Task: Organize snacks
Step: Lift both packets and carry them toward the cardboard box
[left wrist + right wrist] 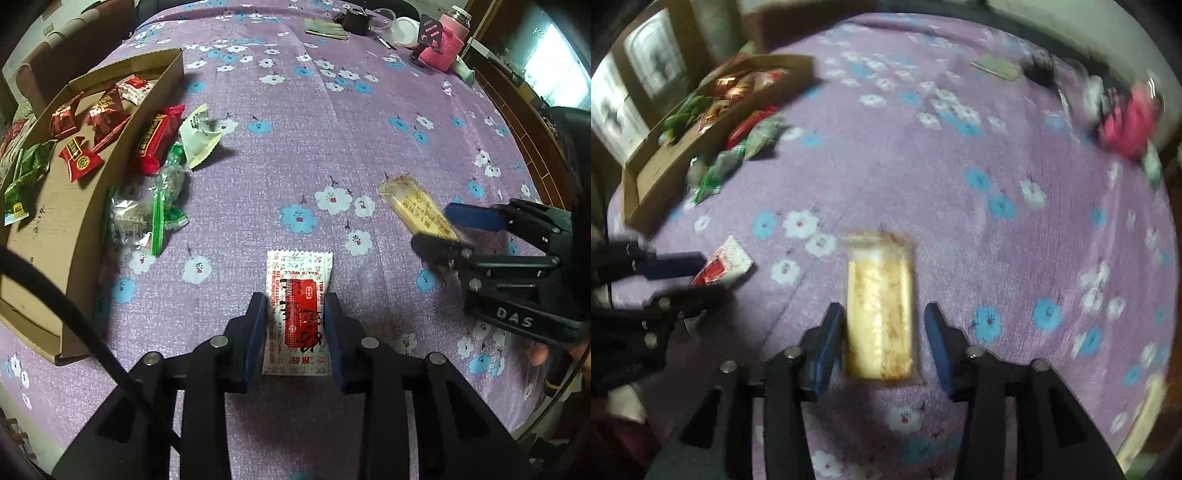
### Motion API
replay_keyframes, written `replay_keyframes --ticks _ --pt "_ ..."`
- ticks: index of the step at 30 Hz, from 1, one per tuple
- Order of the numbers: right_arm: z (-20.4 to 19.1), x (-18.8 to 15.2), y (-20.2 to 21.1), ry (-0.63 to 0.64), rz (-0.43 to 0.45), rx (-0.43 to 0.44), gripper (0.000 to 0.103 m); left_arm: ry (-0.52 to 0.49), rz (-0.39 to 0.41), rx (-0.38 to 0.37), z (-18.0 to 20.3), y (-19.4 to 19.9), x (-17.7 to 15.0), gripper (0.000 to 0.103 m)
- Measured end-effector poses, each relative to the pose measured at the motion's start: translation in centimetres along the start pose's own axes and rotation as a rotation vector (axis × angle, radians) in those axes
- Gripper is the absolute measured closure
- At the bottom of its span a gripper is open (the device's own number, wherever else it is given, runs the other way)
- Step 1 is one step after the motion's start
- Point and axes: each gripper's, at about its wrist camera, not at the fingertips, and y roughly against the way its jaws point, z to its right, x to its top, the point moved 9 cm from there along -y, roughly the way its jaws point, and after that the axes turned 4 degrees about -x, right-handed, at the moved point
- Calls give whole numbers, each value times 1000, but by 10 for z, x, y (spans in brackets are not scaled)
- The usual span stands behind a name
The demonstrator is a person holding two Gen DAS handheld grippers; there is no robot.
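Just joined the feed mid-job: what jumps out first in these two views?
Each gripper has a snack between its fingers: the left gripper straddles a red-and-white packet, and the right gripper a yellow biscuit pack, though blur hides whether it grips. Far left, a cardboard tray holds red and green snacks, with more piled just outside it.

My whole right wrist view is motion-smeared, so the yellow snack's (880, 310) print is unreadable and the box's (650, 173) contents are just colour blobs. My cable hides the box's (79, 258) near corner.
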Motion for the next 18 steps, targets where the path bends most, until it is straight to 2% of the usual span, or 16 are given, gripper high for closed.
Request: replay_keyframes --ticks 1,2,3,4,6,11,13,15,16,17,18 --pt "0 -2 -2 7 -29 1 20 3 -8 -1 1 -1 0 66" --pt "-1 -6 -5 32 -67 -9 13 6 -12 -10 2 -1 1 59" --pt "-4 -9 -7 91 -81 -45 12 6 -19 -22 5 -2 1 51" --pt "-5 -10 -7 101 -85 -49 7 10 -24 -21 7 -3 1 50" --pt "-3 -11 -9 71 -109 -45 4 6 -21 -8 9 -3 1 45" --pt "1 -12 -10 32 -108 -46 2 39 -9 -21 7 -3 3 43" --pt "-1 -14 -10 58 -106 -40 1 44 -17 -31 8 -4 3 41" --pt "0 -11 -7 58 -101 -46 10 40 -21 -21 8 -4 4 41" --pt "0 -7 -4 55 -78 -42 29 34 -23 -11 9 -5 3 41" --pt "-1 -4 -2 61 -69 -41 41 28 -25 -1 10 -5 3 41" --pt "-1 -3 -2 71 -76 -35 43 24 -27 6 11 -5 3 41"
